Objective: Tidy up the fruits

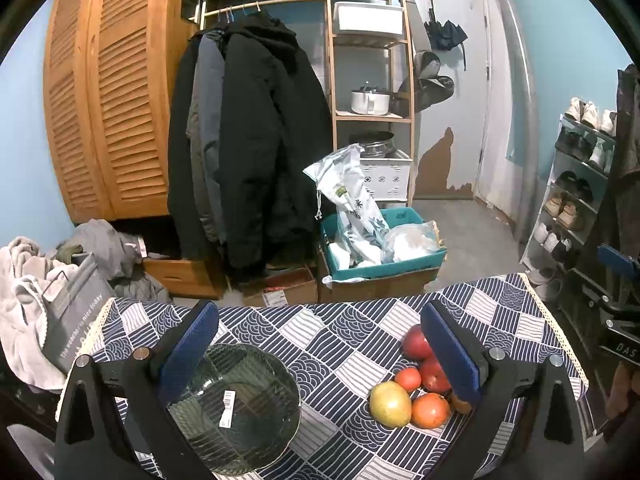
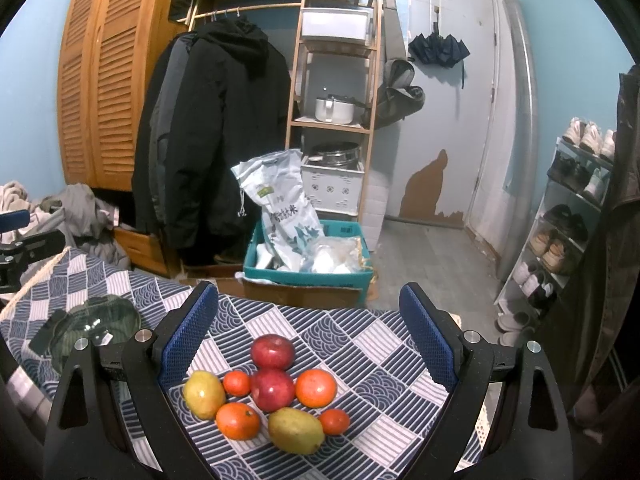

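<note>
Blue-padded right gripper (image 2: 308, 344) and left gripper (image 1: 320, 348), both spread wide, empty. Beneath: fruits (image 2: 272, 392) clustered on patterned tablecloth (image 2: 360, 352), glass bowl (image 1: 236, 404) apart to the left. Beyond: teal crate (image 2: 304, 276), black coats (image 2: 216, 136), louvred wardrobe (image 2: 100, 80), shoe rack (image 2: 560, 216).

In the left wrist view, the right finger pad (image 1: 450, 356) hides part of the fruit pile (image 1: 416, 380).
</note>
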The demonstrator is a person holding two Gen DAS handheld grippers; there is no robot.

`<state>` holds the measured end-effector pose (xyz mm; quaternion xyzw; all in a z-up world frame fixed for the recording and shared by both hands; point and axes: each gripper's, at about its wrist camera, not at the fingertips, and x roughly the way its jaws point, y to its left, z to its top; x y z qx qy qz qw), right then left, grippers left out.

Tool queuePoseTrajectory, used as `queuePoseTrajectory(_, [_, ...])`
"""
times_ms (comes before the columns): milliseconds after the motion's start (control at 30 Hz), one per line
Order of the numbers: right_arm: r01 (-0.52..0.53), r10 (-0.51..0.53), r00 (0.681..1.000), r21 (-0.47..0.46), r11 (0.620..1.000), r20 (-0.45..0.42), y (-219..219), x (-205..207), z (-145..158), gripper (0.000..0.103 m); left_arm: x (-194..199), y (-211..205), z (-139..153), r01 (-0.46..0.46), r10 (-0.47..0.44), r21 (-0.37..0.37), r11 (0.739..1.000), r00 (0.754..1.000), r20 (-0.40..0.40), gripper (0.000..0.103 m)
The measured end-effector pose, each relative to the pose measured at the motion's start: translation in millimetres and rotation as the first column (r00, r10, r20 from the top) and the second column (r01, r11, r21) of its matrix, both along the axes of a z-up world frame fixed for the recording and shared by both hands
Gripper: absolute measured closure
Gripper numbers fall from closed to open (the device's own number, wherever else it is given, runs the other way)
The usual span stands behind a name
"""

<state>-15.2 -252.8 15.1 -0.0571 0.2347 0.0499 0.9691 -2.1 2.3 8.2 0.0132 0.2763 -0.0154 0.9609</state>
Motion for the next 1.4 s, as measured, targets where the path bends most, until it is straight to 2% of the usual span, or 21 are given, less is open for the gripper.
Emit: queuePoseTrajectory(1400, [0.004, -0.004, 1.0, 0.001, 1.0, 0.004, 2.0, 0.5, 4.3, 0.012, -4.7, -3.9, -2.8, -0.002, 0.002, 0.002, 1.0, 1.0, -0.009, 0.001])
